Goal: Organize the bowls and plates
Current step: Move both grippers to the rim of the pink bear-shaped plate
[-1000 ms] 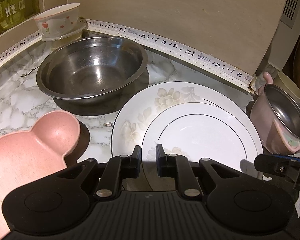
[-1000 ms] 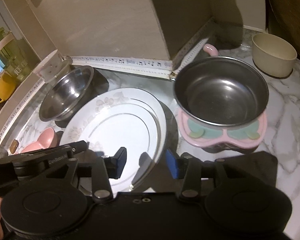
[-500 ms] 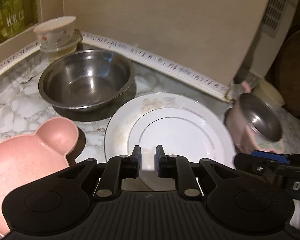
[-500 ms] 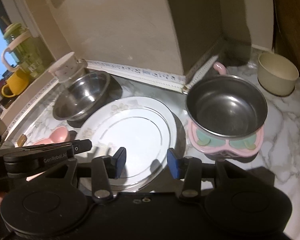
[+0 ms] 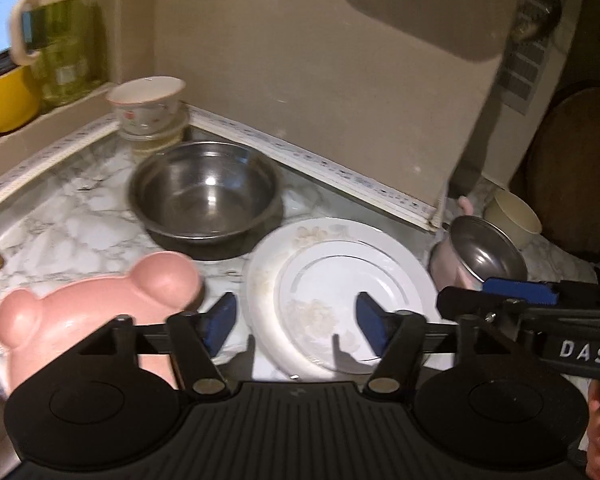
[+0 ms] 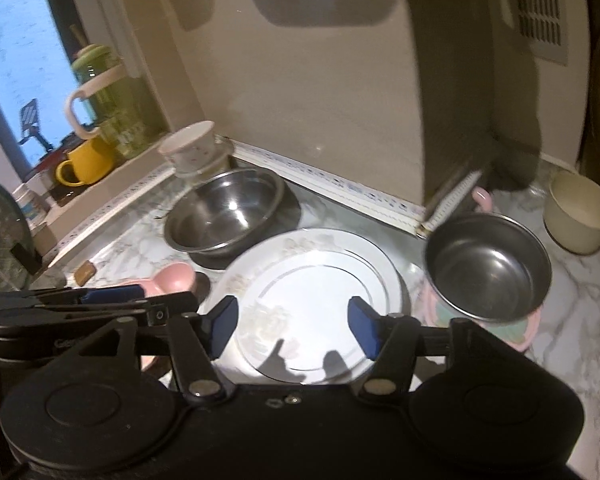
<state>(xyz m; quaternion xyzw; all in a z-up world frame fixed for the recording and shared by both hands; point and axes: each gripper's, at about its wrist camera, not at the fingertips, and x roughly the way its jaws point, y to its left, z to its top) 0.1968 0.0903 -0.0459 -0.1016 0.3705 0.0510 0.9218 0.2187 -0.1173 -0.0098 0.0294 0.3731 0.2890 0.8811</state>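
Both our left hand-held gripper [image 5: 296, 326] and right hand-held gripper [image 6: 292, 326] have just been opening and hang spread, empty, above two stacked plates [image 5: 340, 280] on the counter [image 5: 72, 216], between one steel bowl [image 5: 206, 192] and one pot [image 6: 488, 268].

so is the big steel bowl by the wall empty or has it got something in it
Empty. The large round stainless steel bowl sits upright on the marble counter, and its bare shiny bottom shows in both views.
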